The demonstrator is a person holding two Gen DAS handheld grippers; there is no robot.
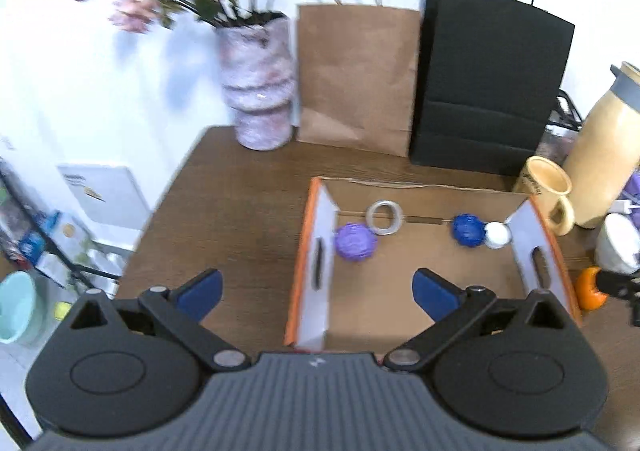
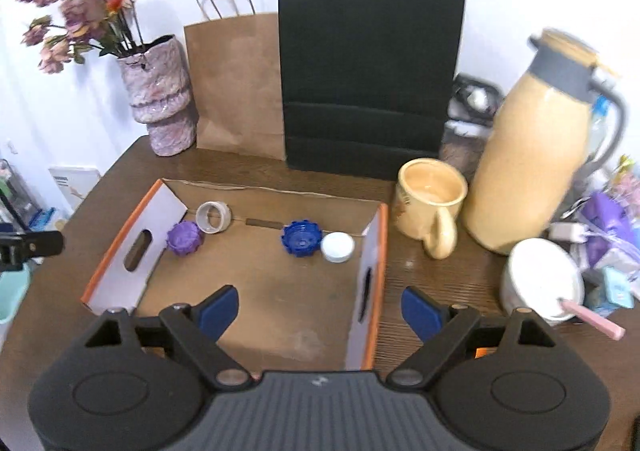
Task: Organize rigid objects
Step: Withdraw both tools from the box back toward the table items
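Note:
An open cardboard box (image 1: 424, 291) (image 2: 260, 291) with orange edges sits on the brown table. Inside along its far wall lie a purple cap (image 1: 355, 242) (image 2: 184, 237), a white tape ring (image 1: 384, 216) (image 2: 213, 216), a blue cap (image 1: 466, 230) (image 2: 301, 237) and a white cap (image 1: 497, 234) (image 2: 337, 246). My left gripper (image 1: 318, 291) is open and empty above the box's near left wall. My right gripper (image 2: 320, 311) is open and empty above the box's near right wall. An orange object (image 1: 589, 288) lies right of the box.
A pink vase with flowers (image 1: 260, 87) (image 2: 162, 99), a brown paper bag (image 1: 356, 75) (image 2: 236, 83) and a black paper bag (image 1: 488, 91) (image 2: 364, 79) stand at the back. A cream mug (image 2: 430, 207), a cream jug (image 2: 536, 151), a white cup (image 2: 542, 279) and clutter stand right.

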